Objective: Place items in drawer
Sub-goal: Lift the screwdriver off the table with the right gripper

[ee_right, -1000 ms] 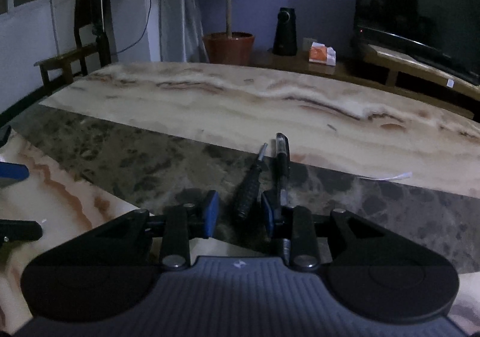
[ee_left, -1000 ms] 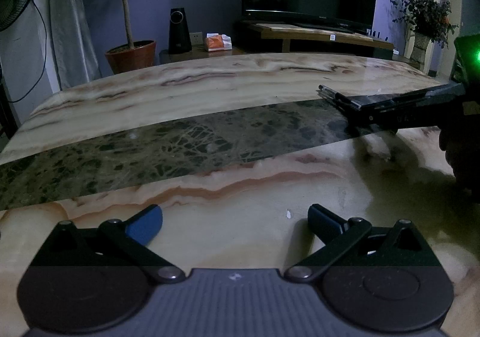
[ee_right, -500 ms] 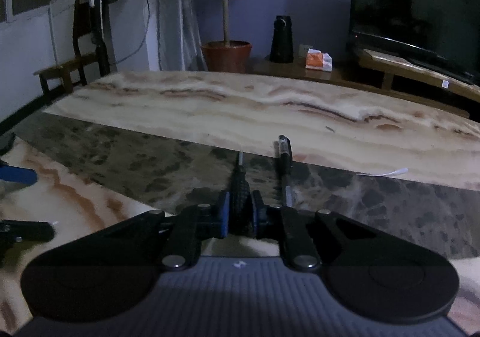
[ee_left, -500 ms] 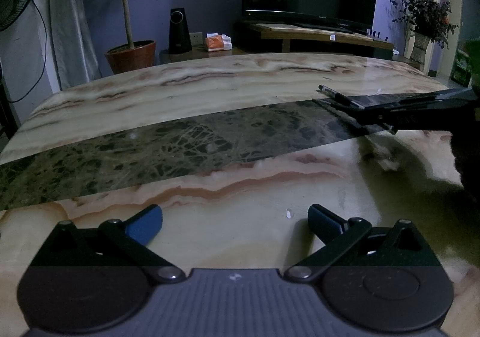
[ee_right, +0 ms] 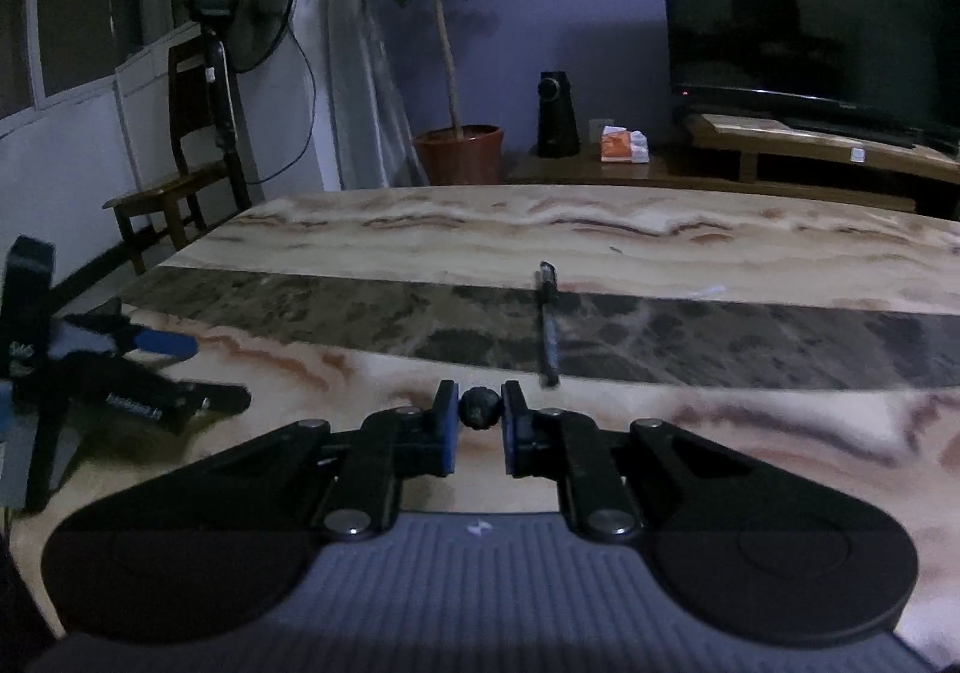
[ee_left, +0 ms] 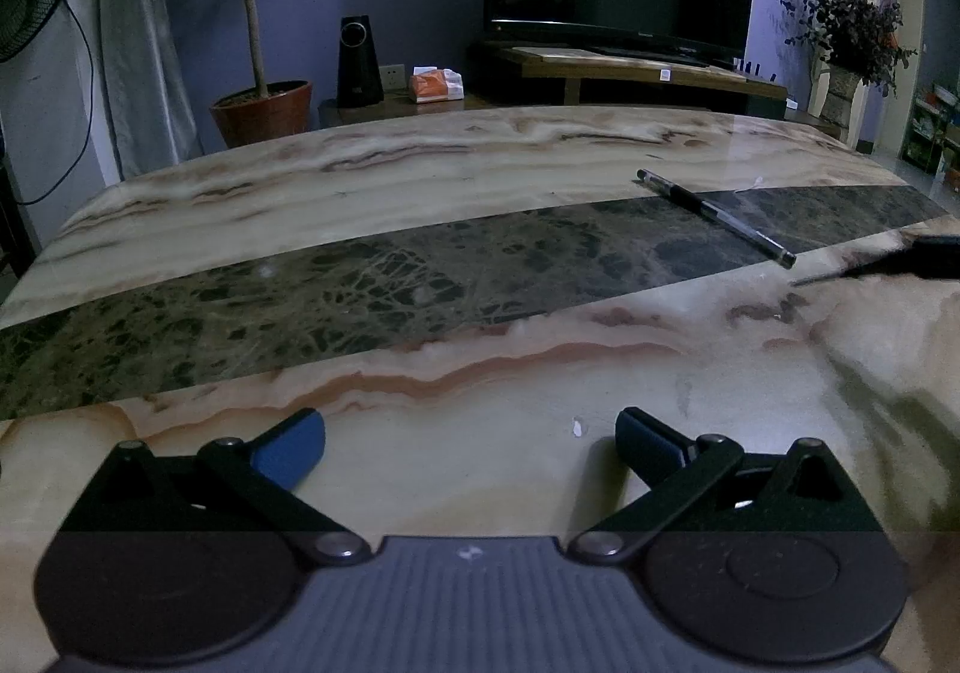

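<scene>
Gripping a screwdriver (ee_right: 478,408) by its dark handle, the right claw (ee_right: 477,421) holds it clear of the bench (ee_right: 660,247), pads pressed on either side. Pen (ee_left: 717,217) lies across the bench's dark stripe. Left claw (ee_left: 471,445) spread wide, empty, over the bench.

Two handheld grippers are seen, each with a ribbed grey body, round black discs, black linkage arms joined by silver screws, and blue pads: left gripper (ee_left: 470,442), right gripper (ee_right: 478,418).
</scene>
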`<action>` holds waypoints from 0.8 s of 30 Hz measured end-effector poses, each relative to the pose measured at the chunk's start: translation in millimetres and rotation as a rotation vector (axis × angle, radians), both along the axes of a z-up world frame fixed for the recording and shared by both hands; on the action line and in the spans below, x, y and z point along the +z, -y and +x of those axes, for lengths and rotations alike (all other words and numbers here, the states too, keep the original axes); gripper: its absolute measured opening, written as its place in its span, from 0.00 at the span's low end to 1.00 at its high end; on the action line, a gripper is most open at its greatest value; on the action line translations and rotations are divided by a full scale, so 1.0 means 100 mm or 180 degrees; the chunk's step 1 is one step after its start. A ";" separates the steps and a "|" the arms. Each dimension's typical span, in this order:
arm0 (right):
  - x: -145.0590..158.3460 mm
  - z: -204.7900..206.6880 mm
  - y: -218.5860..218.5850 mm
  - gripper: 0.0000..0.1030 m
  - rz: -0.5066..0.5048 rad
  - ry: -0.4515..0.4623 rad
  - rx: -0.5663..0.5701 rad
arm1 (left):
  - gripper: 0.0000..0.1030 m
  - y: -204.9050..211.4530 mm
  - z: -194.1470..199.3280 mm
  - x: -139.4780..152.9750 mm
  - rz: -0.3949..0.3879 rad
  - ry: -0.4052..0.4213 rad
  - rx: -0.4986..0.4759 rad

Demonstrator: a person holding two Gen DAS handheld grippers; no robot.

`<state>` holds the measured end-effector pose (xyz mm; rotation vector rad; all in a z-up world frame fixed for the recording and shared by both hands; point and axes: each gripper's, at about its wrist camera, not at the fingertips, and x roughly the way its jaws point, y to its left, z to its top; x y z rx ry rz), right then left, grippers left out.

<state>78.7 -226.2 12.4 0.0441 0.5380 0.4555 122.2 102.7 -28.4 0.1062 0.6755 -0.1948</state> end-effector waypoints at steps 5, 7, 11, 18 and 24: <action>-0.08 -0.28 0.17 0.16 0.0121 -0.0122 -0.0038 | 1.00 0.00 0.00 0.00 0.0000 0.0000 0.0000; -0.15 -0.41 0.21 0.16 0.0174 -0.0225 -0.0005 | 1.00 0.00 0.00 0.00 0.0000 0.0000 0.0000; -0.40 -0.60 0.12 0.16 -0.0073 -0.0315 0.0062 | 1.00 0.00 0.00 0.00 0.0000 0.0000 0.0000; -0.41 -0.68 0.00 0.18 -0.0286 -0.0090 0.0210 | 1.00 0.00 0.00 0.00 0.0000 0.0000 0.0000; -0.44 -0.62 -0.18 0.27 -0.0488 -0.0047 0.0319 | 1.00 0.00 0.00 0.00 0.0000 0.0000 0.0000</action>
